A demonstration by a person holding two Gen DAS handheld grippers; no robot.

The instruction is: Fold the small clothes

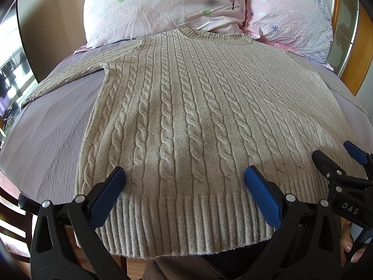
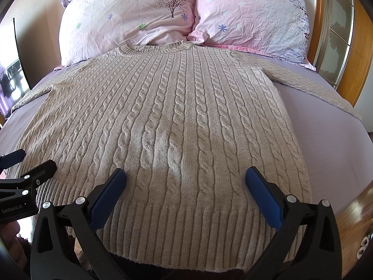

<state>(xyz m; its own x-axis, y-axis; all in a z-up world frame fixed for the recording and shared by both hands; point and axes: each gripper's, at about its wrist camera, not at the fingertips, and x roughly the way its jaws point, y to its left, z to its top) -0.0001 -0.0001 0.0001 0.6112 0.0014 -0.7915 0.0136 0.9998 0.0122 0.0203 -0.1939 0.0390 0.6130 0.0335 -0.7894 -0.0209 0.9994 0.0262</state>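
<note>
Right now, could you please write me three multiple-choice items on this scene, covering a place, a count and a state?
1. Where does the sweater's neckline point?
A. toward the pillows
B. toward the hand-held grippers
C. to the left edge of the bed

2. How many pillows lie at the head of the bed?
A. one
B. two
C. three

3. How are the sweater's sleeves?
A. folded across the chest
B. spread out to the sides
C. rolled up

Answers: 1 A, the collar touches the pillows; 2 B, two floral pillows sit side by side; 3 B, each sleeve stretches outward on the sheet.
</note>
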